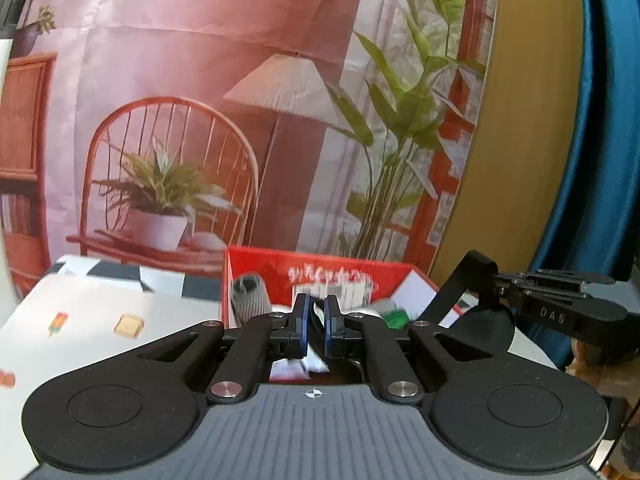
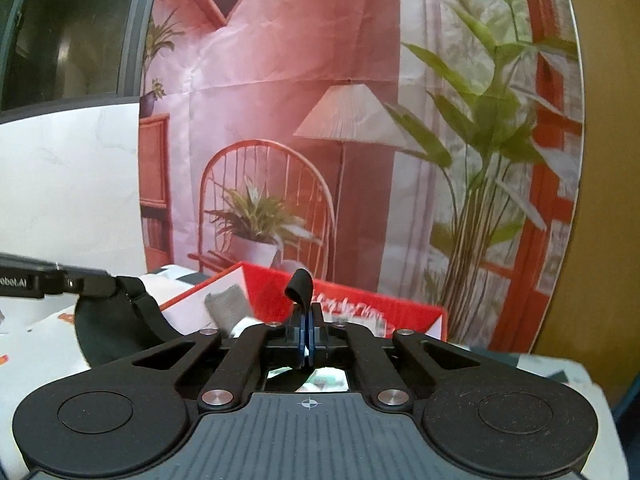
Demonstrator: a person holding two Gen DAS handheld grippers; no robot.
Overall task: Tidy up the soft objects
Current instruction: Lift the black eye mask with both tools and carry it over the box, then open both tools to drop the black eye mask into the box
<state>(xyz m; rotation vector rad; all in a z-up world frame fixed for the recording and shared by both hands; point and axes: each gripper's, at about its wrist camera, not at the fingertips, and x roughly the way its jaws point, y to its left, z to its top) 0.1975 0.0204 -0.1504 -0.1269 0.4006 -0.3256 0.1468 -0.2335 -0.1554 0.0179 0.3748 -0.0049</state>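
Observation:
A red box with a white lining holds soft items: a grey rolled sock, a white striped cloth and a green piece. My left gripper hovers over the box, jaws slightly apart around a thin black strap. The right gripper shows at the right, holding up a black soft item. In the right wrist view my right gripper is shut on a black strap. The red box and grey sock lie behind it. The left gripper holds the black pouch.
A white tablecloth with small food prints covers the table left of the box. A printed backdrop with a chair, lamp and plants hangs just behind the box. A blue curtain is at the far right.

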